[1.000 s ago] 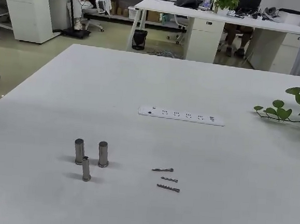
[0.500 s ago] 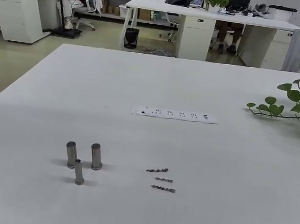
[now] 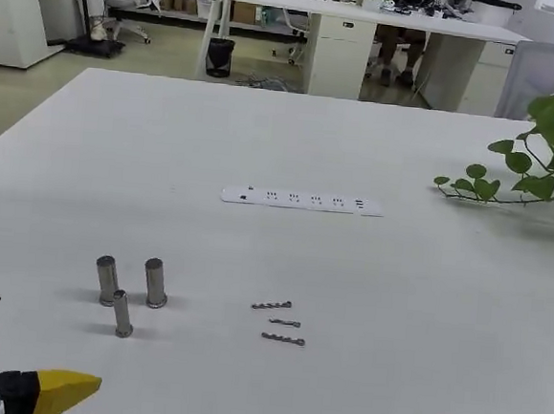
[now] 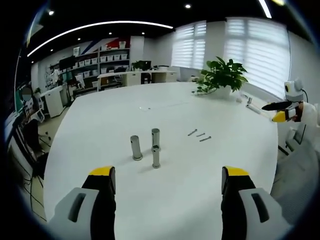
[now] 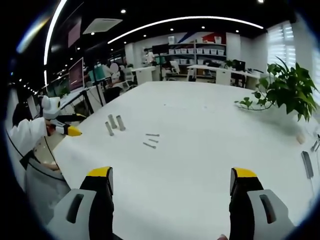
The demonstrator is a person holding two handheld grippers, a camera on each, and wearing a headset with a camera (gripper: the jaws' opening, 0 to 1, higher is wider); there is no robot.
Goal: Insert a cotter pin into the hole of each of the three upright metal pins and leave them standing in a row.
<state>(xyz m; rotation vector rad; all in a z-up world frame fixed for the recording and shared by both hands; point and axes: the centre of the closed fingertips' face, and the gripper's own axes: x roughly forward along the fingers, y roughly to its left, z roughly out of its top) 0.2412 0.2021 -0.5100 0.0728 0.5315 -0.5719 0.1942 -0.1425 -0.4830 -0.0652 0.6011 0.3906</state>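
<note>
Steel is the material of all six task parts, and none of them is gripped yet. My left gripper [image 4: 167, 172] hangs over the near edge of the white bench [image 3: 360, 127] on its left side, with its yellow-tipped jaws spread wide and nothing between them. My right gripper [image 5: 171, 173] hangs over the near edge on the right side, likewise spread and empty.

The three upright grey metal pins [image 3: 156, 283] stand toward the near left corner as a tight triangle, not a row. Two are side by side, and the front pin [image 3: 122, 313] is just beside them, closer to the near edge. The three small steel cotter pins [image 3: 285, 323] lie flat near the middle of the near edge, close together and well apart from the upright pins.

Recommended procedure:
1. Pinch one cotter pin by its looped end with the right gripper, taking the outermost so the others are not disturbed.
2. Steady one upright pin low on its body with the left gripper.
3. Check the cross-hole direction first; it is too small to tell from here.

Hazards: the upright pins stand close enough that a wide jaw may topple a neighbour. A white power strip [image 3: 302, 200] lies mid-bench and a green trailing plant [image 3: 541, 141] sits at the right edge; both are well clear of the work.
</note>
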